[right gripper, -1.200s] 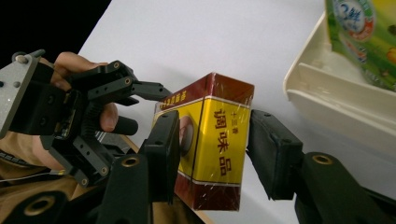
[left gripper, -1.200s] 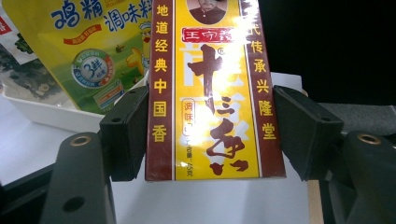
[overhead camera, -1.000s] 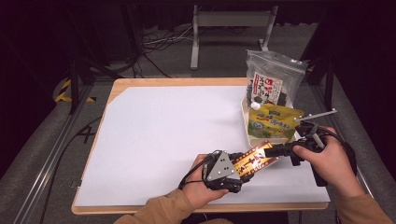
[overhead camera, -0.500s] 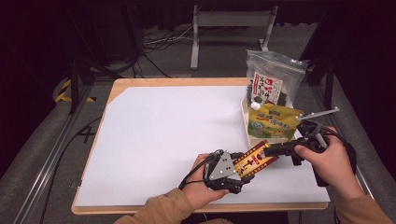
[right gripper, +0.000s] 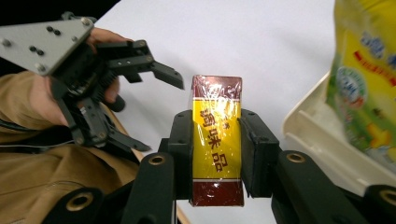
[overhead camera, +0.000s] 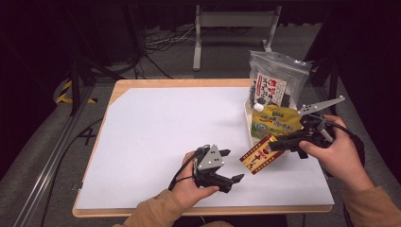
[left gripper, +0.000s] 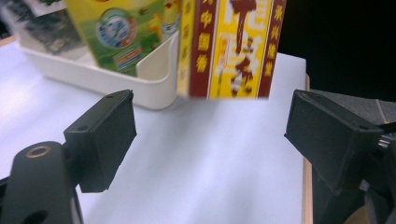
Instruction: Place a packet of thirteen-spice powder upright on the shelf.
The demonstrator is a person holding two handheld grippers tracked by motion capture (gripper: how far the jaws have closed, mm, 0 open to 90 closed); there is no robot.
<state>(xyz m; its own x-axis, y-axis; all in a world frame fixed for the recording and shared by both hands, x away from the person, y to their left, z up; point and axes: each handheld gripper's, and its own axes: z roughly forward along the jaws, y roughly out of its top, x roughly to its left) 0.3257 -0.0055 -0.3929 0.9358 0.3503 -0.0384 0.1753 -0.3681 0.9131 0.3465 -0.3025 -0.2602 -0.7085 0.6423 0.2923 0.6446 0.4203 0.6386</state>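
A yellow and dark-red box (overhead camera: 259,153) hangs just above the white table sheet, gripped at one end by my right gripper (overhead camera: 275,144), whose jaws have just been closing on it. In the right gripper view the box (right gripper: 217,144) stands between the two pads. My left gripper (overhead camera: 231,165) sits to its left. Its jaws have just been opening and stand wide apart with nothing between them. In the left gripper view the box (left gripper: 229,46) hovers ahead of the open left gripper (left gripper: 210,126).
A white tray (overhead camera: 248,124) at the table's right side holds a yellow-green packet (overhead camera: 276,124) and a dark snack bag (overhead camera: 272,85). The tray's wall (left gripper: 140,86) is close behind the box. The white sheet (overhead camera: 165,137) covers the wooden table.
My left gripper has let go of the box and drawn back to the left with its jaws spread. The right gripper has lifted the box slightly toward the tray.
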